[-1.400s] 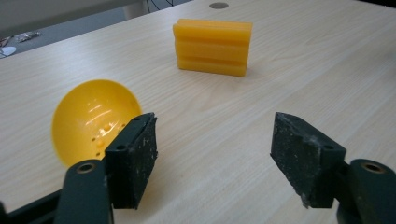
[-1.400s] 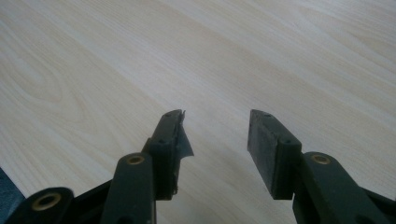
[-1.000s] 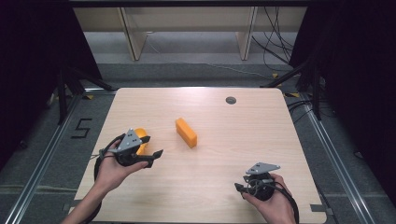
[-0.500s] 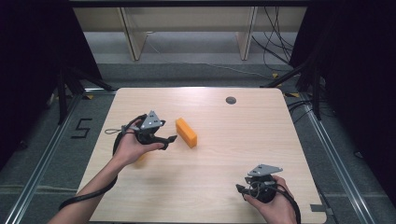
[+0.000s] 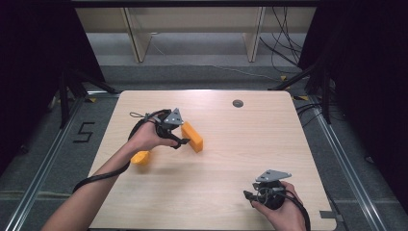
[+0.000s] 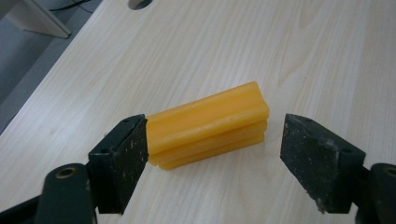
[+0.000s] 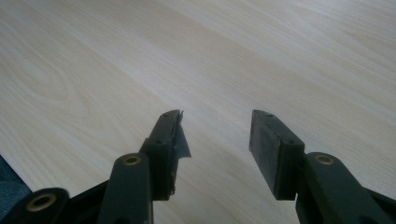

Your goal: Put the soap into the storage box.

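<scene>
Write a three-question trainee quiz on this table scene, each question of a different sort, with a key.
1. True or false: the left gripper is clamped on the long ridged orange block.
2. Multiple choice: the small orange block on the pale wooden table lies (A) between the right gripper's jaws, (B) beside the person's left forearm, (C) on the dark round hole.
3. Fill in: between the jaws of the right gripper shows bare ____.

Key:
1. False; its jaws stand open, the right-hand pad well clear of the block.
2. B.
3. Tabletop; its jaws are open and hold nothing.
</scene>
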{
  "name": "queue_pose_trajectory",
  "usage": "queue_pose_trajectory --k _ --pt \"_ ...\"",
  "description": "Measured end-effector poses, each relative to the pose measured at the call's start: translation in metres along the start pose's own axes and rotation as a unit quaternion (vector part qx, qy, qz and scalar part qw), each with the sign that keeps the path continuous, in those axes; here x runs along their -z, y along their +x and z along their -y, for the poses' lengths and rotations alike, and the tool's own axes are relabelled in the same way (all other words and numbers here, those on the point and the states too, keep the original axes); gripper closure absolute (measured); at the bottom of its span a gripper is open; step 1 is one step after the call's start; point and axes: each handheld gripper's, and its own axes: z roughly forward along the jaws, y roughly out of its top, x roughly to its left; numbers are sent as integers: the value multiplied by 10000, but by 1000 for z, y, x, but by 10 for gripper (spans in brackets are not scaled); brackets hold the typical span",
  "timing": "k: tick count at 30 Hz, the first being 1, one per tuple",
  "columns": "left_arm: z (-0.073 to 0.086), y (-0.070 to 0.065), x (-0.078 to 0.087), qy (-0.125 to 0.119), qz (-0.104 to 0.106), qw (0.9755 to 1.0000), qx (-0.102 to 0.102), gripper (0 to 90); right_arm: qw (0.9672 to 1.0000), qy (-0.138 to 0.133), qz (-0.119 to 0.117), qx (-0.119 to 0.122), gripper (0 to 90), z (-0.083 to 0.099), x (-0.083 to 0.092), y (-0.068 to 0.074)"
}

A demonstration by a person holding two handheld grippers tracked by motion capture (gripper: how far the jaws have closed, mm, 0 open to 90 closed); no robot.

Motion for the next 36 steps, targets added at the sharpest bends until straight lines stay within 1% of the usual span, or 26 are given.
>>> queue_pose_trajectory --k 1,2,3,5,8,9,11,14,15,16,17,19,21,22,23,24,25,26,27,28,30,31,32,33,35,36 --pt "-3 2 -3 121 58 9998 -145 209 10000 -4 17 5 541 0 0 0" --pt "-3 2 -3 121 58 9998 -145 209 10000 -4 17 5 541 0 0 0" --pt "-6 4 -6 195 98 9993 -302 209 10000 12 23 16 541 0 0 -1" --pt "-12 3 -13 286 208 9985 -414 199 10000 9 24 10 541 0 0 -1" --pt "-18 -2 -21 520 241 9955 -755 189 10000 48 55 67 541 0 0 -1" --pt "-20 -3 -23 606 293 9940 -863 187 10000 -11 13 47 541 0 -1 -1" --pt "-21 -4 -25 643 323 9932 -918 187 10000 -51 11 28 541 0 -1 -1" --pt "-26 -7 -34 829 530 9884 -1160 203 10000 -34 -4 35 540 0 -1 -2" --pt "-26 -7 -34 829 530 9884 -1160 213 10000 -34 -4 35 540 0 -1 -2" --pt "-25 -8 -38 757 624 9895 -1062 213 10000 -33 -4 33 539 1 -1 -2" --pt "-26 -7 -39 800 632 9888 -1087 210 10000 -22 -9 17 539 1 -1 -1" --pt "-26 -7 -42 973 598 9850 -1291 210 10000 -26 -16 -2 538 1 -1 -1" --pt "-28 -6 -44 1130 591 9800 -1529 208 10000 17 -21 11 537 1 -1 -2" --pt "-28 -6 -44 1106 622 9803 -1516 208 10000 17 -21 11 537 1 -1 -2" --pt "-28 -6 -47 1047 701 9813 -1452 205 9999 -80 4 60 537 2 -4 -2" --pt "-28 -6 -47 1047 701 9813 -1452 205 9999 -89 10 56 536 2 -4 -2" --pt "-27 -5 -50 1085 730 9800 -1500 206 10000 -54 -27 -27 536 1 -3 -1" --pt "-27 -5 -50 1085 730 9800 -1500 207 10000 -54 -27 -27 536 1 -3 -1" --pt "-28 -4 -51 1106 723 9781 -1609 207 10000 -78 6 52 535 2 -4 -2" --pt "-28 -4 -51 1106 723 9781 -1609 212 10000 -46 -25 -43 535 2 -3 -1" --pt "-29 -4 -51 1082 726 9774 -1667 210 10000 -26 -20 -71 534 2 -3 -1" --pt "-29 -3 -52 1076 713 9772 -1688 210 10000 -26 -20 -71 534 2 -3 -1" --pt "-30 -3 -53 1069 693 9771 -1702 210 10000 68 -25 -37 533 1 -2 -2" --pt "-31 -1 -54 1076 667 9759 -1778 215 9999 71 -31 -67 532 1 -2 -1" --pt "-32 -1 -54 1066 681 9759 -1781 212 10000 80 -37 -45 531 1 -2 -1" --pt "-33 -2 -56 1089 743 9755 -1762 208 9999 86 -35 -63 529 2 -2 -1"
